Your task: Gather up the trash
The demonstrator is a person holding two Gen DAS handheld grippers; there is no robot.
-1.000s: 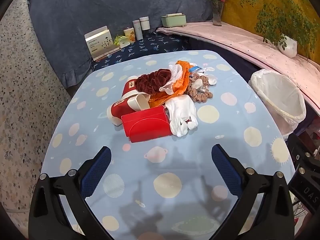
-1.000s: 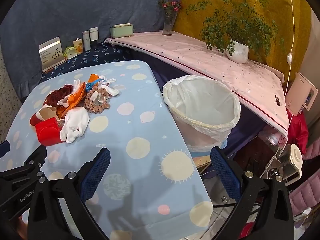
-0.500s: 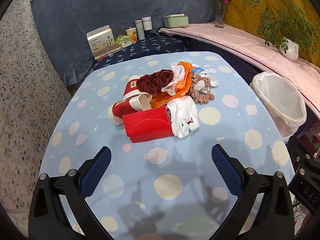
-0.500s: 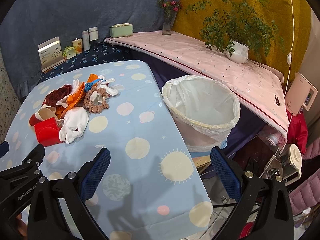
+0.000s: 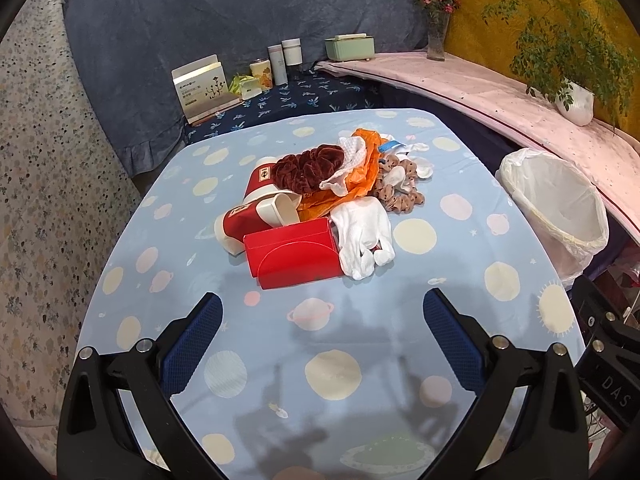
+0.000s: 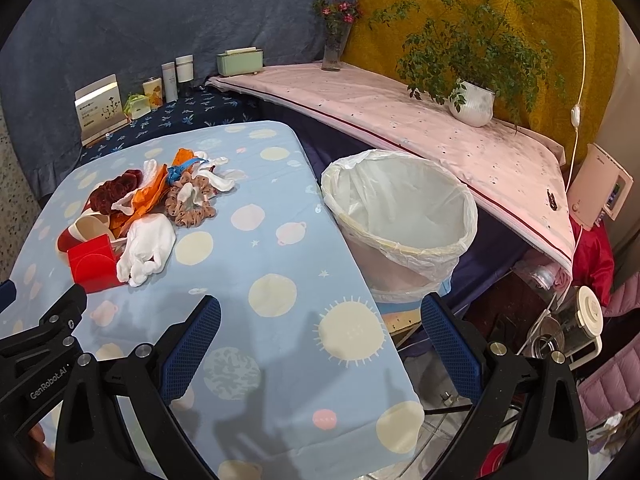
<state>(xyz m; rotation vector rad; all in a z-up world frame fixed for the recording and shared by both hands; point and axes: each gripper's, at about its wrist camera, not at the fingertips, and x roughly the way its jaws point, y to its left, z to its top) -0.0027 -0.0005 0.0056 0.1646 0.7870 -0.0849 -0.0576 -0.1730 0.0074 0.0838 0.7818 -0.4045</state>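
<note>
A pile of trash lies mid-table: a red box (image 5: 294, 252), red paper cups (image 5: 256, 204), a white glove (image 5: 362, 236), a maroon scrunchie (image 5: 308, 168), orange plastic (image 5: 360, 176) and a spotted brown scrunchie (image 5: 400, 194). The pile also shows in the right wrist view, with the red box (image 6: 90, 262) and glove (image 6: 146, 246). A white-lined trash bin (image 5: 556, 204) (image 6: 400, 220) stands off the table's right edge. My left gripper (image 5: 320, 336) is open and empty, short of the pile. My right gripper (image 6: 320, 340) is open and empty over the table's near right corner.
The table has a light blue planet-print cloth (image 5: 320, 360). Behind it, a dark shelf holds a card box (image 5: 202, 90), tins and bottles (image 5: 280, 62). A pink-covered ledge (image 6: 400, 108) carries a potted plant (image 6: 472, 104) and flower vase (image 6: 334, 50). Clutter lies on the floor at right (image 6: 576, 320).
Both grippers have drawn back slightly and risen; the pile looks a little farther in the left wrist view. Nothing on the table has moved.
</note>
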